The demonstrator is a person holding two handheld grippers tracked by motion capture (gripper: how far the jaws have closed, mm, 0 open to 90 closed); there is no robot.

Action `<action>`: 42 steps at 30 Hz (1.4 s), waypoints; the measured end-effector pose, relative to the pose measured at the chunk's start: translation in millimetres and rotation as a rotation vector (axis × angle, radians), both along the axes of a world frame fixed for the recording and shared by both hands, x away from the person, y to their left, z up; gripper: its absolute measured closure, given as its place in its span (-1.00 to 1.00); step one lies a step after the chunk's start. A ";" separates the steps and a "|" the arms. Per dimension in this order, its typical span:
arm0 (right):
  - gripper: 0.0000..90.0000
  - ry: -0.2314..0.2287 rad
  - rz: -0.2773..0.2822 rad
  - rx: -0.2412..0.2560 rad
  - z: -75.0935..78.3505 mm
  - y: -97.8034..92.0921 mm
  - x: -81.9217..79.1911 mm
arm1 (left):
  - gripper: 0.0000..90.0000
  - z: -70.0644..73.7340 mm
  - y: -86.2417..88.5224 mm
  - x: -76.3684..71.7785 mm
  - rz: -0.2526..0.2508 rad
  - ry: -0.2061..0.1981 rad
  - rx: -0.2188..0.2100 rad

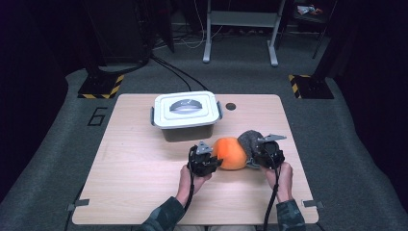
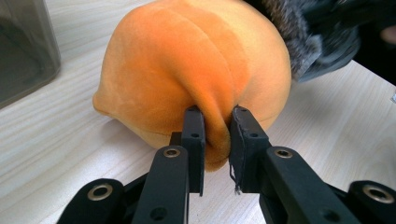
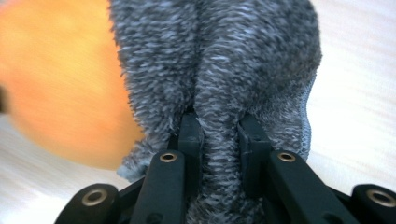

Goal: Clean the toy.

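A round orange plush (image 1: 230,153) lies on the wooden table (image 1: 144,178) in the high view, with a grey fuzzy fabric piece (image 1: 248,139) pressed against its right side. My left gripper (image 1: 217,161) sits at the plush's left. In the left gripper view my left gripper (image 2: 217,122) is shut on a pinched fold of the orange plush (image 2: 187,60), and the grey fabric (image 2: 294,32) shows behind it. In the right gripper view my right gripper (image 3: 219,127) is shut on a ridge of the grey fabric (image 3: 219,56), with the orange plush (image 3: 60,88) blurred at the left. The right gripper (image 1: 252,161) is at the fabric's near side.
A grey lidded container (image 1: 186,115) with a white lid stands on the table just behind the plush; its wall (image 2: 23,42) shows at the left of the left gripper view. A small dark round hole (image 1: 231,106) lies to its right. A person's hands hold both grippers near the front edge.
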State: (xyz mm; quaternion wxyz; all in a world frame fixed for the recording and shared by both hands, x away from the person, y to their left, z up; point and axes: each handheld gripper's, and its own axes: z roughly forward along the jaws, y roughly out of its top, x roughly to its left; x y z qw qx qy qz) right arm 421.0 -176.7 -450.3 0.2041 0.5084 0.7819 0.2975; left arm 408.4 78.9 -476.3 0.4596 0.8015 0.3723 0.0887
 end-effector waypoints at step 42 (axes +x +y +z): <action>0.67 -0.071 0.074 0.042 19.6 25.4 -7.6 | 0.05 -9.3 -1.8 -8.7 -0.002 -0.064 0.089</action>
